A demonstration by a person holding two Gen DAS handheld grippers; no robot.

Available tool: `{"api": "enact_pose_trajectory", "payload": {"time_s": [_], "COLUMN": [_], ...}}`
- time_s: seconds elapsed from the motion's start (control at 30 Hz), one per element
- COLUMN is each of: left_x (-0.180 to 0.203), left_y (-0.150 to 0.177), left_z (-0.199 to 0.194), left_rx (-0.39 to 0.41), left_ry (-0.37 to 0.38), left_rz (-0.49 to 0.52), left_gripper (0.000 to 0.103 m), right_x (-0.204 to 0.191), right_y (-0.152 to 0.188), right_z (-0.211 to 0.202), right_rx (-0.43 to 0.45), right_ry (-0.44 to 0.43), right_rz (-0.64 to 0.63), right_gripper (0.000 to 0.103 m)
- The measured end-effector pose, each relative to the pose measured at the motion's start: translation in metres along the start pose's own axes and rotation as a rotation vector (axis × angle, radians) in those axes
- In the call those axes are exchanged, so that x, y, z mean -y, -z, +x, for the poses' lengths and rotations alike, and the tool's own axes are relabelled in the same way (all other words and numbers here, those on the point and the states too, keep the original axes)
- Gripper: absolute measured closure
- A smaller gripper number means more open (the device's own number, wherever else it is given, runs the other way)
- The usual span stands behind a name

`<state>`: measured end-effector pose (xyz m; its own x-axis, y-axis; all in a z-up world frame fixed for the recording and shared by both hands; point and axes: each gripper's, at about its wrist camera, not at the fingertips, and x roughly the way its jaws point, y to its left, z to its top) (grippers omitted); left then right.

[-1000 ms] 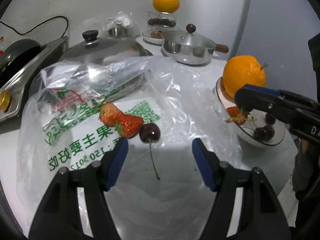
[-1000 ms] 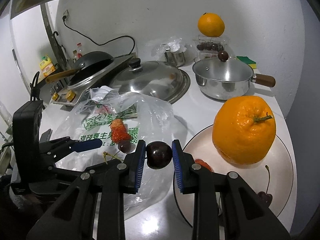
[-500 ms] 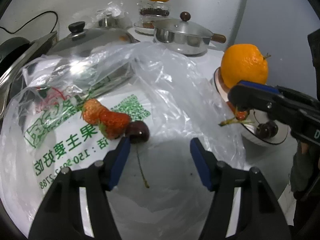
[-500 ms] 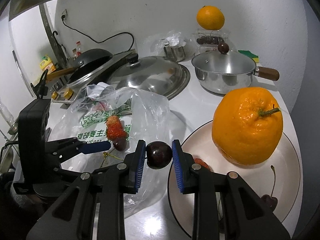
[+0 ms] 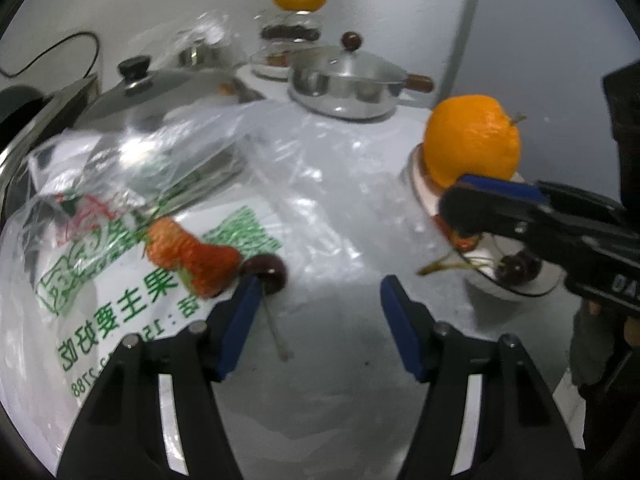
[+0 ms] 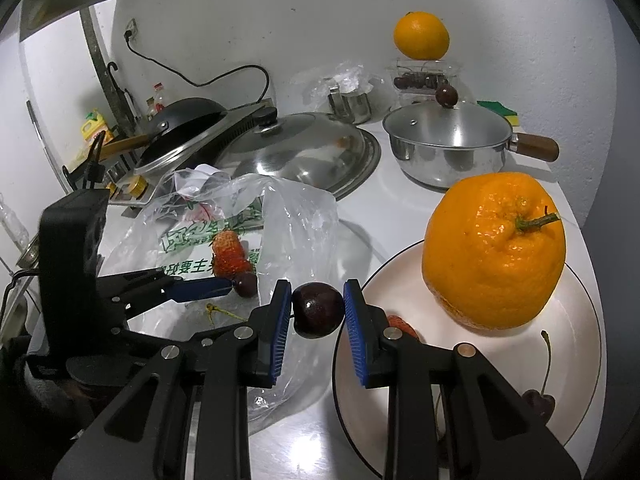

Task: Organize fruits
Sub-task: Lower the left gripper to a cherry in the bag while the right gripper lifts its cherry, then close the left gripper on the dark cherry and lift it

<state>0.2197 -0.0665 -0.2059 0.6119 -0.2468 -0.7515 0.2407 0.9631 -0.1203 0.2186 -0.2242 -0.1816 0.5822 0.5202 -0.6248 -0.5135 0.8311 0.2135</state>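
1. Left wrist view: the left claw (image 5: 316,296) stands half open over the plastic bag (image 5: 168,208) on the worktop (image 5: 360,368), having just narrowed slightly; nothing is gripped. A cherry (image 5: 266,278) touches its left finger's tip, strawberries (image 5: 188,254) just beyond.
2. Right wrist view: the right claw (image 6: 317,310) pinches a dark cherry (image 6: 317,309) at the plate (image 6: 576,368) rim; the orange (image 6: 494,250) sits ahead, to the right.

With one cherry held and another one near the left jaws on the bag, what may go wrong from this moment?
1. The right gripper pinches the held cherry only at its round sides, beside the plate rim; it may slip and fall outside.
2. The bag cherry lies against the strawberries, with one left gripper pad beside it. The jaws have just been closing with only the stem between them, so they may push or bruise the strawberries.
3. The plastic bag may get pinched too.
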Motion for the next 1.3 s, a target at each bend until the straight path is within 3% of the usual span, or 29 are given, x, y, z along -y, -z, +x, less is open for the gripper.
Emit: {"api": "enact_pose_trajectory", "payload": {"time_s": [0.17, 0.4, 0.63, 0.7, 0.87, 0.97, 1.3], "left_x": [0.006, -0.014, -0.010, -0.009, -0.009, -0.009, -0.006], "left_y": [-0.003, -0.001, -0.002, -0.002, -0.004, -0.002, -0.003], "left_z": [-0.005, 0.003, 0.006, 0.005, 0.002, 0.006, 0.015], "left_rx": [0.017, -0.028, -0.029, -0.026, -0.018, -0.034, -0.053], "left_ry": [-0.025, -0.091, -0.088, -0.091, -0.103, -0.101, -0.152], "left_rz": [0.047, -0.010, 0.011, 0.017, 0.030, 0.032, 0.038], "left_gripper": [0.039, 0.039, 0.040, 0.046, 0.046, 0.052, 0.052], "right_x": [0.001, 0.000, 0.000, 0.000, 0.001, 0.001, 0.003], "right_y": [0.001, 0.001, 0.000, 0.000, -0.001, -0.001, 0.001], "right_z": [0.001, 0.004, 0.005, 0.006, 0.008, 0.008, 0.006], "right_rx": [-0.003, -0.005, -0.006, -0.007, -0.010, -0.010, -0.006], "right_ry": [0.002, -0.005, -0.005, -0.004, -0.008, -0.012, -0.013], "right_rz": [0.002, -0.003, -0.002, 0.000, 0.002, 0.000, 0.007], "right_gripper": [0.074, 0.074, 0.074, 0.074, 0.074, 0.074, 0.074]}}
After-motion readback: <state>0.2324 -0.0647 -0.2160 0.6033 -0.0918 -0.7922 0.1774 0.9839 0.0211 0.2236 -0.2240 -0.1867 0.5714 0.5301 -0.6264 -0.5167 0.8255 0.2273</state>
